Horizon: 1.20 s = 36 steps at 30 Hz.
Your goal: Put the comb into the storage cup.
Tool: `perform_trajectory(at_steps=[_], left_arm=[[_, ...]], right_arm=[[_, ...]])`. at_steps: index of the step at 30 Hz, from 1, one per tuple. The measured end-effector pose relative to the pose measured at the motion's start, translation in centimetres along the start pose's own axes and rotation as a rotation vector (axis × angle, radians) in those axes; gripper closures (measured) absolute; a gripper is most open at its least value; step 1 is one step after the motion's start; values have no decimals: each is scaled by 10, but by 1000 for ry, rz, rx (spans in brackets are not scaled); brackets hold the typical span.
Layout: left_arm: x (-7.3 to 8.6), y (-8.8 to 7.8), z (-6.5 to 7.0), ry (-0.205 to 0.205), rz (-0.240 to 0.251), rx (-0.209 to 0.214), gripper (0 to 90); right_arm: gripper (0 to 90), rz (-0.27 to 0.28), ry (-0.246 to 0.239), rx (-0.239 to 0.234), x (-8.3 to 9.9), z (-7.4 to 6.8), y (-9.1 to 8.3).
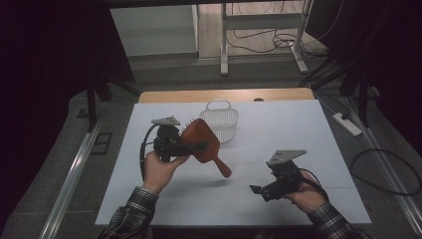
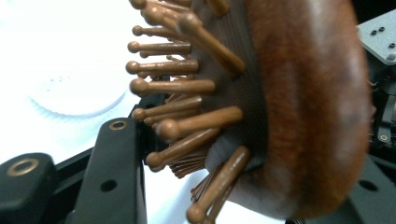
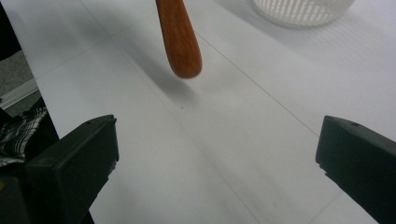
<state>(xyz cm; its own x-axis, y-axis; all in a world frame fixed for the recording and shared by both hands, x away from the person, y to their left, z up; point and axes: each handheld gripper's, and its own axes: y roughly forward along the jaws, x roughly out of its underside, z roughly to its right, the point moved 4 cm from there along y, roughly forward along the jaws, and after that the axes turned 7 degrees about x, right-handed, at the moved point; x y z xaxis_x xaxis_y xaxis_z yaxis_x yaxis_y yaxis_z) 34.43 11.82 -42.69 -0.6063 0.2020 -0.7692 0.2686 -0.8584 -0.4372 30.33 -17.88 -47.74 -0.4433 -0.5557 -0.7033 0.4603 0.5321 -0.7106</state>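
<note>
Wooden and reddish-brown, the hairbrush (image 1: pixel 201 142) hangs above the white table (image 1: pixel 278 124) left of the frame's centre in the high view, its paddle head clamped in our left gripper (image 1: pixel 191 146). In the left gripper view the bristles (image 2: pixel 177 88) point toward the upper left. The long axis slopes down toward the lower right, so the handle (image 3: pixel 179 37) ends free in the air, nearest our right gripper (image 1: pixel 259 189), which stands wide apart and empty. We judge a handover would need the right hand to reach up-left. The white basket (image 1: pixel 220 122) sits just behind the brush.
</note>
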Motion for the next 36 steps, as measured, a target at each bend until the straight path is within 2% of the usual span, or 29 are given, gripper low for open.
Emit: perform_trajectory(at_steps=[5, 10, 23, 31, 36], left_arm=[[0, -4, -5, -5, 0, -18, 514], [-2, -9, -9, -11, 9, -24, 514], [-14, -22, -16, -23, 35, -33, 514], [-19, -26, -20, -24, 41, -51, 514], [-22, -28, -24, -39, 51, -47, 514]], right_arm=[[0, -7, -1, 20, 5, 3, -5], [0, -8, 0, 9, 10, 4, -10], [0, -3, 36, 63, 25, 14, -26], [0, -5, 64, 77, 32, 18, -33], [0, -6, 81, 93, 39, 22, -40]])
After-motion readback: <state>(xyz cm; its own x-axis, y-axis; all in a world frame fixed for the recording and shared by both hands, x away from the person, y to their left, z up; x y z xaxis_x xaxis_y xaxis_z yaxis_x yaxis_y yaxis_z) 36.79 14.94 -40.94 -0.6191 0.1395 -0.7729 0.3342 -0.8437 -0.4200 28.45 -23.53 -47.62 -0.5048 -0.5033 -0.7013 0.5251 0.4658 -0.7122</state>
